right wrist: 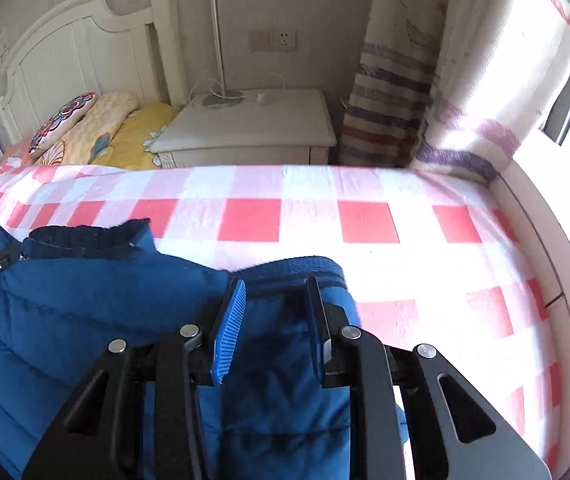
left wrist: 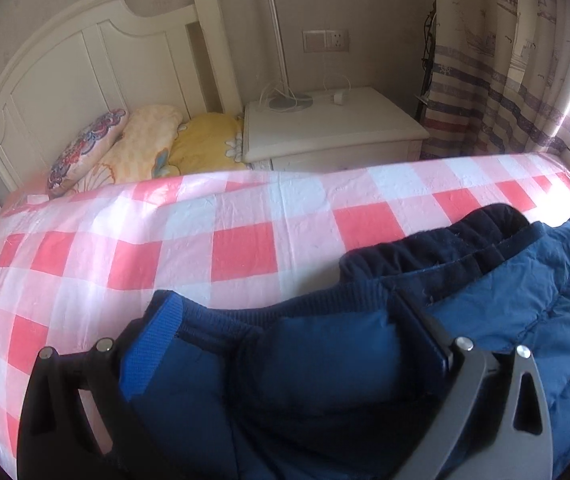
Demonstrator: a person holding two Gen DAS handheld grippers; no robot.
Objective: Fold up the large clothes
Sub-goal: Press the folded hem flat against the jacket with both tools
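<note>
In the left wrist view, the left gripper [left wrist: 285, 336] stood clamped on the ribbed edge of a navy padded jacket [left wrist: 505, 292] at lower centre, over the checked bedsheet [left wrist: 125, 248]. In the right wrist view, the right gripper [right wrist: 275, 320] pinched another jacket edge at centre frame; the fold seemed mid-carry, and the next move probably called for laying both edges down evenly.

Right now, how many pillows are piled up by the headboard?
3: a floral pillow leaning nearest the headboard, a pale orange one beside it, and a yellow one next to the nightstand. Others may be hidden behind the bed edge.
</note>
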